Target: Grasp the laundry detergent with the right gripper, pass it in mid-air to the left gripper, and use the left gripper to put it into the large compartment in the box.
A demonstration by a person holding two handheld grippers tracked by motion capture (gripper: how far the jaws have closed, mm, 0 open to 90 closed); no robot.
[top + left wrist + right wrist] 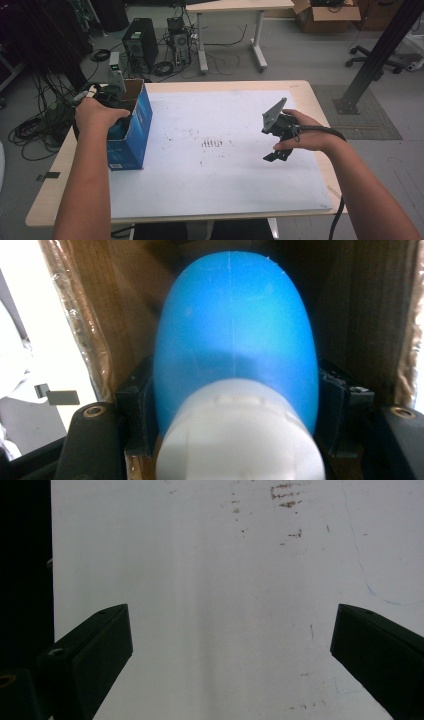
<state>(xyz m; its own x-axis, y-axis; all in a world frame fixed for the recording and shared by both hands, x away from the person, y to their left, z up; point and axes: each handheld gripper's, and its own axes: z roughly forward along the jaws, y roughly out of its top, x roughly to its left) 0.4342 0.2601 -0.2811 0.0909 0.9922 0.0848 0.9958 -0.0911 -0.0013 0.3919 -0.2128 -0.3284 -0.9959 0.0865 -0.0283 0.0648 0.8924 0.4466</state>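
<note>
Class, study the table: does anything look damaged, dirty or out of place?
Brown scuff marks soil the middle of the white sheet. The blue box stands open at the sheet's left edge; nothing has spilled.

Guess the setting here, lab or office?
Likely a lab or workshop: computer towers and loose cables on the floor, cardboard boxes, a metal frame post beside the work table.

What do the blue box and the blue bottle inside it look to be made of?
The blue box looks like printed cardboard: glossy blue outside, raw brown inside with a frayed edge. The blue bottle looks like smooth matte plastic, with a moulding seam down its middle and a white cap, likely plastic too.
</note>
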